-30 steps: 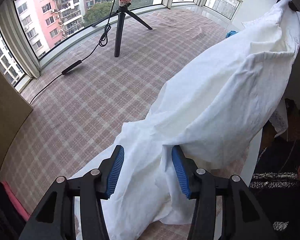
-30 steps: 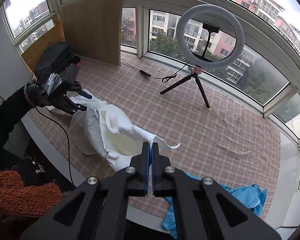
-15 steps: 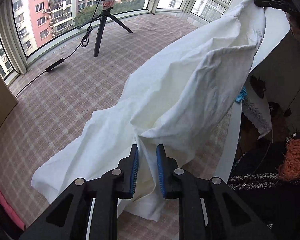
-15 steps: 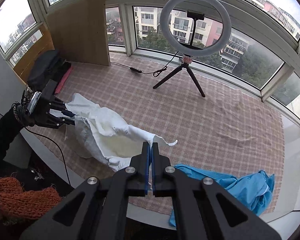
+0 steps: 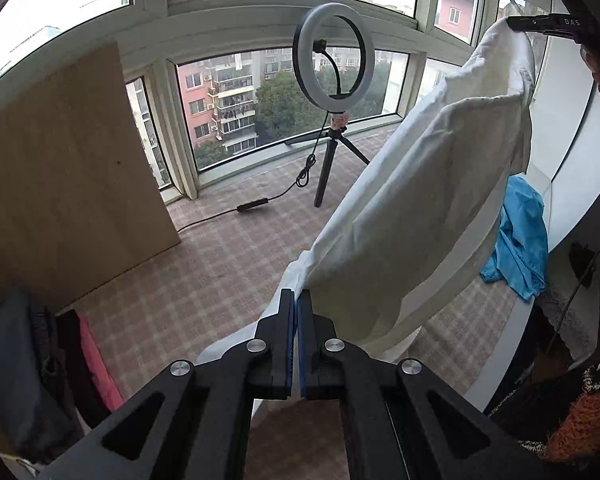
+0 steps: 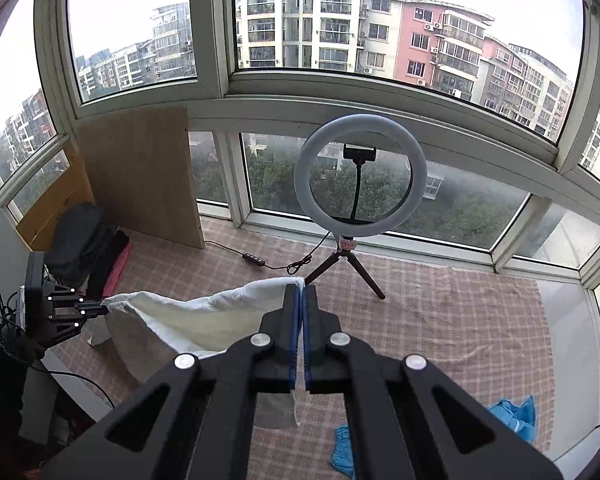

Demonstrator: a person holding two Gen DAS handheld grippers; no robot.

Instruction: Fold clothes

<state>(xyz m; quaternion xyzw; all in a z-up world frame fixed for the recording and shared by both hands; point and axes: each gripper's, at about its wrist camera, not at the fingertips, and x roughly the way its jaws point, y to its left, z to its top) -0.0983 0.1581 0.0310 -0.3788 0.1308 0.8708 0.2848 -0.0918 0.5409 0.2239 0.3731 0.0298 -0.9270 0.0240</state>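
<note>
A white garment [image 5: 420, 208] hangs stretched in the air between both grippers, lifted off the plaid-covered surface [image 5: 204, 280]. My left gripper [image 5: 297, 300] is shut on one edge of it, blue pads pressed together on the cloth. At the top right of the left wrist view the right gripper [image 5: 516, 26] pinches the far upper corner. Seen from the right wrist, my right gripper [image 6: 301, 294] is shut on the white garment [image 6: 188, 316], which sags leftward to the left gripper [image 6: 100, 310]. A blue garment [image 5: 520, 240] lies crumpled at the surface's edge.
A ring light on a small tripod [image 6: 360, 184] stands near the windows, its cable [image 5: 256, 204] trailing over the plaid cloth. A wooden board [image 5: 60, 172] leans at the left, with dark bags [image 6: 84, 244] beside it. The blue garment [image 6: 516, 416] lies at the near right.
The left gripper's jaws closed on the white garment. Both grippers rose and tilted up, lifting the garment off the surface and stretching it between them.
</note>
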